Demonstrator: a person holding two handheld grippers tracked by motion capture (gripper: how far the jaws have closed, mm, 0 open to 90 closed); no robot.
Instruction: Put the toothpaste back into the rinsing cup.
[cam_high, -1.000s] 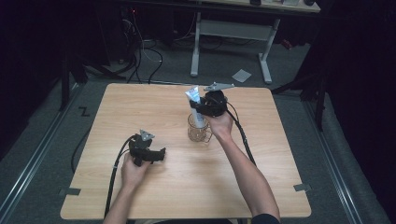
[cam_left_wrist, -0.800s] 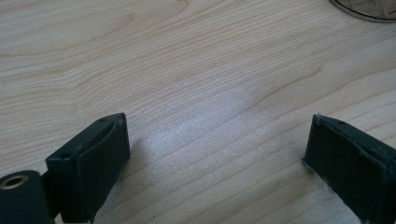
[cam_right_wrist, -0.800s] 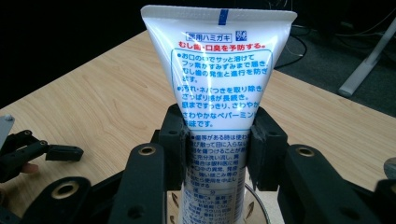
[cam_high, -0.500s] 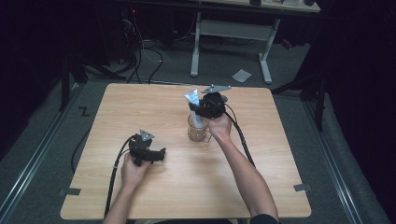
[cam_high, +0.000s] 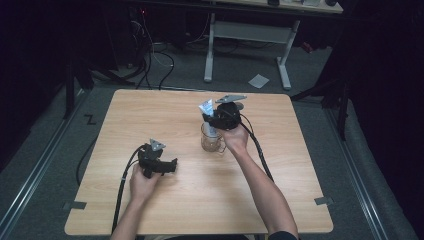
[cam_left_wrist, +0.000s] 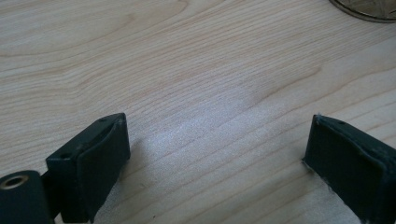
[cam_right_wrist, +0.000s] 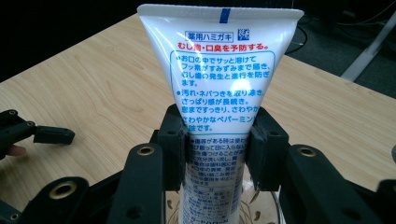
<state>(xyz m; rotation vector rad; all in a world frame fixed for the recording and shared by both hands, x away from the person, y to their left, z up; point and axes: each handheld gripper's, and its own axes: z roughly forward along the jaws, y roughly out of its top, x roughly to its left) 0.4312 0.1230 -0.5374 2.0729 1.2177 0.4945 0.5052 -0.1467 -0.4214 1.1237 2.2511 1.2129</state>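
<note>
A white toothpaste tube (cam_right_wrist: 217, 84) with blue and red Japanese print stands crimp end up, its lower end inside a clear glass mug (cam_high: 212, 139) near the table's middle. My right gripper (cam_right_wrist: 215, 149) is shut on the tube's middle, just above the mug's rim (cam_right_wrist: 261, 210). In the high view the right gripper (cam_high: 220, 119) sits over the mug with the tube (cam_high: 206, 108) sticking up to its left. My left gripper (cam_high: 167, 167) rests low over the bare table, left of the mug. Its jaws stand wide apart with only wood between them in the left gripper view (cam_left_wrist: 219, 154).
The wooden table (cam_high: 150, 115) has free room on all sides of the mug. The mug's base (cam_left_wrist: 369, 7) peeks in at the top right of the left gripper view. Cables trail off the front edge. A desk frame (cam_high: 245, 35) and floor cables lie beyond the table.
</note>
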